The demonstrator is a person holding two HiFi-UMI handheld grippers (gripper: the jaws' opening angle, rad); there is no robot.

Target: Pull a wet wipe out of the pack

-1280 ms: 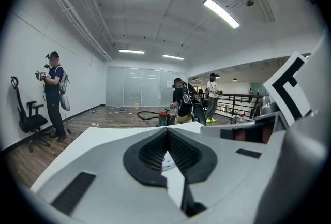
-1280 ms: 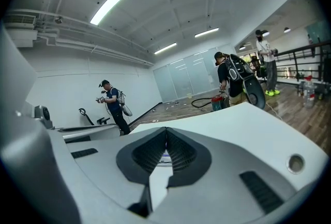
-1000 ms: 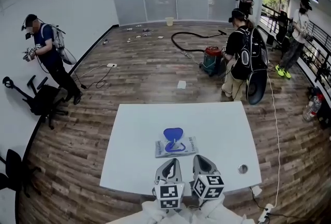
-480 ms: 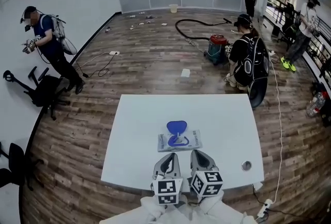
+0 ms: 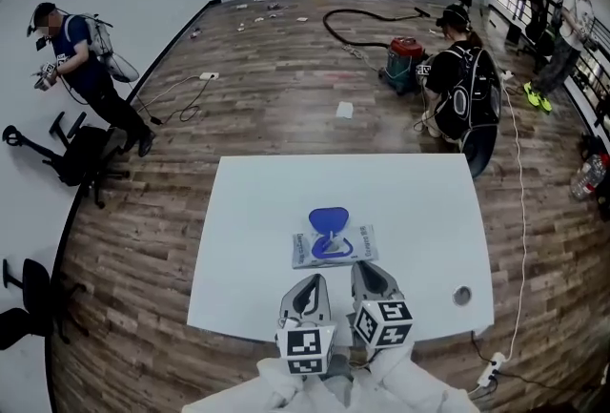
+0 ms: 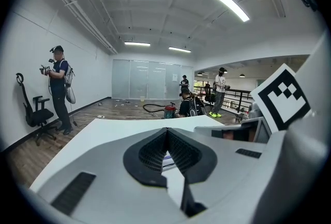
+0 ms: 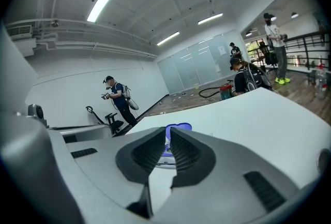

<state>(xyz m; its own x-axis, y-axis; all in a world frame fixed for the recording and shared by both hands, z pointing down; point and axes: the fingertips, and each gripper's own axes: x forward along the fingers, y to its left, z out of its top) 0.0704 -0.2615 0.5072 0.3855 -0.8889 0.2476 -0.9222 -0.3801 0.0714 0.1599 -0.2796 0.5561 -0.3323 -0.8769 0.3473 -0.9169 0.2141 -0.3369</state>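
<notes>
Mostly the white table [image 5: 248,239] showed bare top around the wet wipe pack [image 5: 355,249], which rested flat about in the middle of the table. Its blue flip lid [image 5: 327,218] stood open at the far side of the pack. Bare tabletop reached from the pack to the left, right and far edges, so there was room on all these sides. The only other thing in the top was a small round cable hole [image 5: 462,295] near the near right corner, well apart from the pack.

The left gripper [image 5: 307,285] and the right gripper [image 5: 373,274] hovered side by side over the near part of the table, both pointing at the pack. The right one was closer to the pack's near edge. In the left gripper view the jaws met at their tips and held nothing. In the right gripper view the jaws were drawn in to a thin slit, also with nothing in it, and the blue lid showed just beyond them.

Beyond the far right corner a person with a black backpack [image 5: 462,101] crouched on the wooden floor [image 5: 276,106], near the table, with a red vacuum cleaner [image 5: 405,60] behind. A white cable [image 5: 516,239] ran over the floor along the right edge. At the left an office chair [image 5: 76,163] stood by the wall, well apart from the table, near another person [image 5: 71,68].
</notes>
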